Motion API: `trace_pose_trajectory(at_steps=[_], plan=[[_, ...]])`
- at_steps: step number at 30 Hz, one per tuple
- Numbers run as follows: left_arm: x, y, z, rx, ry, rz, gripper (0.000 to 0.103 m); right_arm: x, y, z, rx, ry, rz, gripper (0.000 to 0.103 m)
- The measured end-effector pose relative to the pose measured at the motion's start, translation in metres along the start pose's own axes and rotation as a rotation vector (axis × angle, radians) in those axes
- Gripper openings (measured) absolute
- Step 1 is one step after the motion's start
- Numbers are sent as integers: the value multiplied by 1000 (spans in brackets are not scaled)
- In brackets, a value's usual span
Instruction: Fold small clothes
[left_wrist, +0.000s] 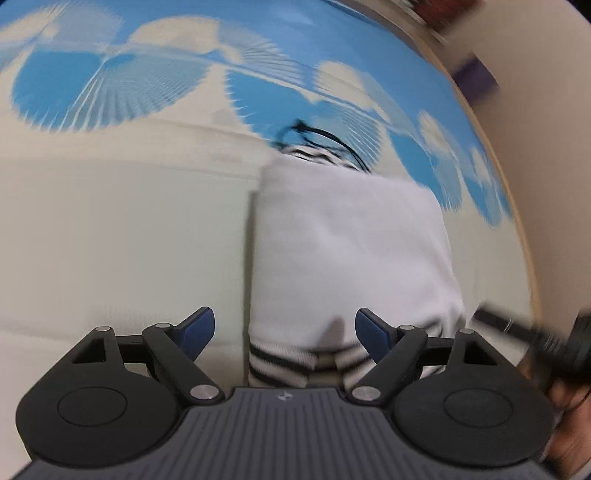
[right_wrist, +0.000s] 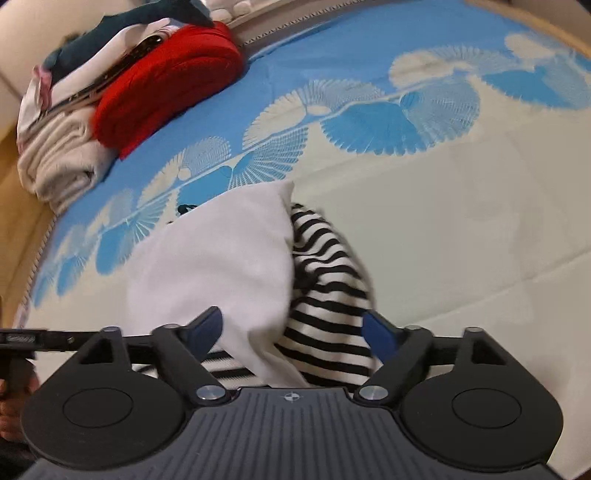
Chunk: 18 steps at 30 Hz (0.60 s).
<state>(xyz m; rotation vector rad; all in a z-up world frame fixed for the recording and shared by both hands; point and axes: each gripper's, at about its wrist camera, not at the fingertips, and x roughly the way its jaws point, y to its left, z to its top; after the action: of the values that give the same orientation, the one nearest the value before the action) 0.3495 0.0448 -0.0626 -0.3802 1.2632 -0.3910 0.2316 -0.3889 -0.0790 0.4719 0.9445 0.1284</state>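
Observation:
A small white garment with black-and-white striped trim lies partly folded on the bed sheet; a thin black cord shows at its far end. My left gripper is open, its blue pads either side of the striped hem, touching nothing. In the right wrist view the white panel lies over a striped part. My right gripper is open, its fingers straddling the cloth just above it. The right gripper's body also shows in the left wrist view, blurred.
The bed sheet is cream with a blue fan pattern. A stack of folded clothes, red on beige, sits at the far left corner. A wooden bed edge runs along the right.

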Motion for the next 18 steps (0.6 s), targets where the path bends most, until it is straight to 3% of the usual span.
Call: trace_pose_trajectory(at_steps=[6, 11, 13, 15, 17, 18], plan=[[32, 13, 9, -136, 36, -66, 87, 51, -3, -4, 38, 130, -74, 87], [56, 18, 12, -187, 29, -154, 88, 65, -8, 1, 83, 148, -63, 89], [66, 17, 14, -189, 18, -191, 88, 63, -10, 2, 83, 148, -42, 81], [75, 16, 13, -192, 21, -214, 88, 65, -13, 4, 101, 148, 7, 43], [80, 12, 15, -183, 15, -219, 86, 64, -17, 7, 151, 147, 48, 26], [79, 8, 17, -161, 9, -214, 79, 63, -16, 8, 155, 144, 49, 19]])
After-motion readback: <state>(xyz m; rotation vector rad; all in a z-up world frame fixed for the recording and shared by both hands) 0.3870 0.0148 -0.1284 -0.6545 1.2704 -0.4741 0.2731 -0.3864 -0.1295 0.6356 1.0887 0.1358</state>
